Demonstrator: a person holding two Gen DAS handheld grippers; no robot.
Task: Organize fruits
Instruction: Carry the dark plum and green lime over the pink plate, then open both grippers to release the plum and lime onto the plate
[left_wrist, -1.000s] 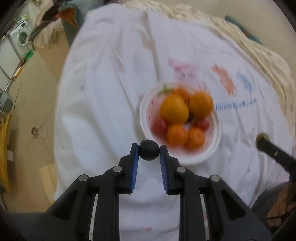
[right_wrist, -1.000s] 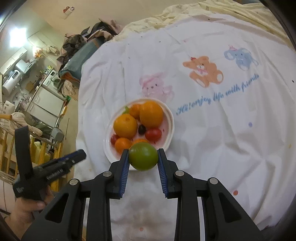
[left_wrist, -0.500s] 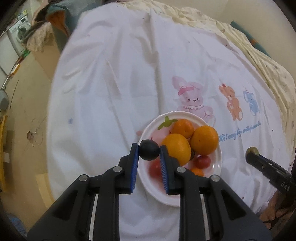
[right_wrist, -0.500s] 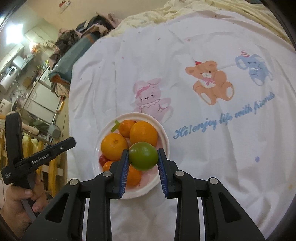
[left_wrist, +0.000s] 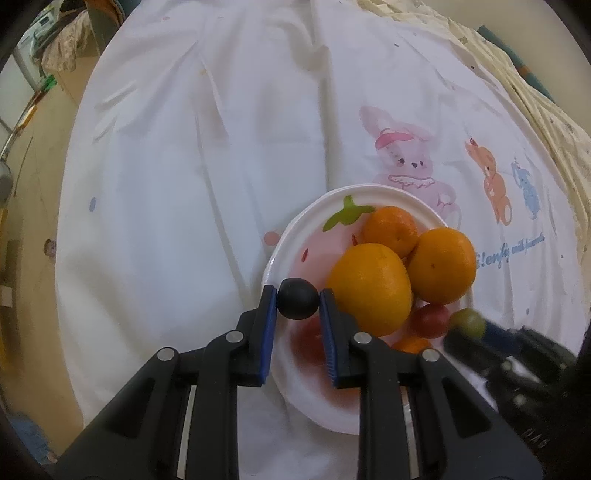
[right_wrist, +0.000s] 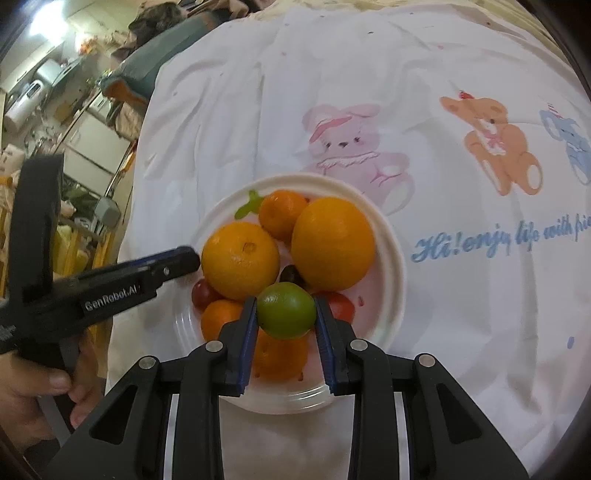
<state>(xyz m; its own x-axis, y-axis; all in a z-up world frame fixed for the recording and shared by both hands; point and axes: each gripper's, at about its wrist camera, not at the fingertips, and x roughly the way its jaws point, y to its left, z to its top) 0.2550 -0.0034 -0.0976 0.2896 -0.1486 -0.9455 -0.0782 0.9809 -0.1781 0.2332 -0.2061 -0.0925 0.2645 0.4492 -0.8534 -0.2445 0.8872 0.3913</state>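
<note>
Matt black plastic tongs (right_wrist: 285, 314) with ribbed blue pads; glossy white plate (right_wrist: 391, 273); creased white cloth (left_wrist: 207, 177) (printed, faintly stained); dimpled orange peel (right_wrist: 242, 258).

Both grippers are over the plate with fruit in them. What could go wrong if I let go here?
1. The plate is already piled with oranges; the green fruit in the right gripper may land on the pile and roll onto the cloth.
2. The dark round fruit in the left gripper hangs near the plate's rim and may bounce off.
3. Both grippers crowd the plate and may collide.
</note>
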